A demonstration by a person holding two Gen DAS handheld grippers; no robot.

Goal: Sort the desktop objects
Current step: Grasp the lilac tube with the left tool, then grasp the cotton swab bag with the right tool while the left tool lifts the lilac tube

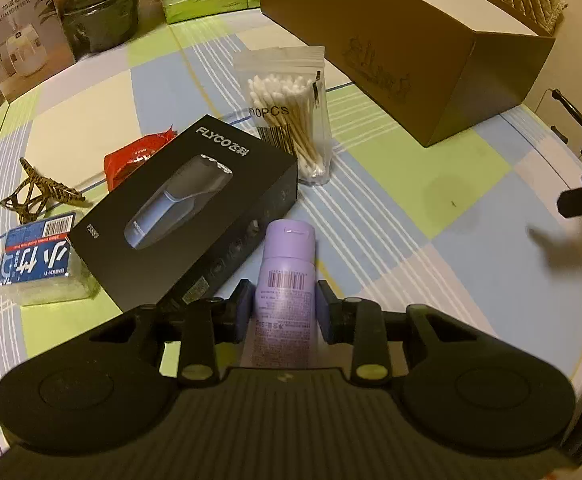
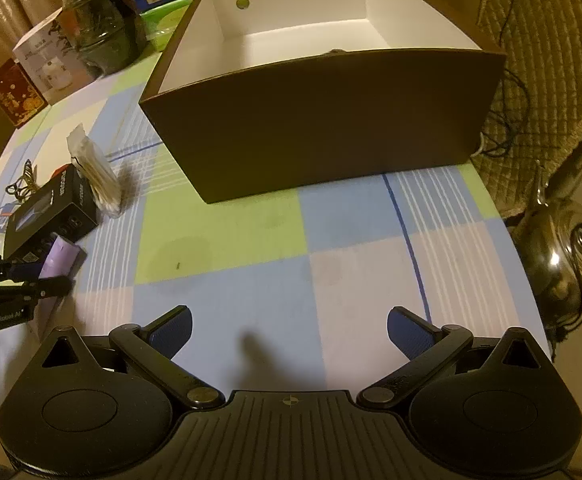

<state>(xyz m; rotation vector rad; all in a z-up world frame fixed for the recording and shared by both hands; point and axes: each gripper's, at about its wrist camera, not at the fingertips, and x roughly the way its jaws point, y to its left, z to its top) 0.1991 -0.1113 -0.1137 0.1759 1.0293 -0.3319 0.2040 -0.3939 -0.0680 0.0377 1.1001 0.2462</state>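
Note:
A lilac bottle (image 1: 289, 256) with a barcode lies on the checked tablecloth (image 1: 471, 248), its cap pointing away from me. My left gripper (image 1: 285, 304) is shut on it, a blue pad against each side of its body. In the right wrist view the same bottle (image 2: 61, 258) shows at the far left between the left gripper's fingers (image 2: 47, 276). My right gripper (image 2: 289, 328) hangs open over bare cloth with nothing between its pads. Ahead of it stands an open brown box (image 2: 323, 128) with a white inside.
Beside the bottle lie a black shaver box (image 1: 187, 208), a bag of cotton swabs (image 1: 291, 120), a red packet (image 1: 131, 160), a blue floss pack (image 1: 37, 256) and a patterned hair clip (image 1: 39, 192). Cartons and a dark jar (image 1: 99, 12) line the far edge. A metal fan (image 2: 567, 256) stands off the table's right.

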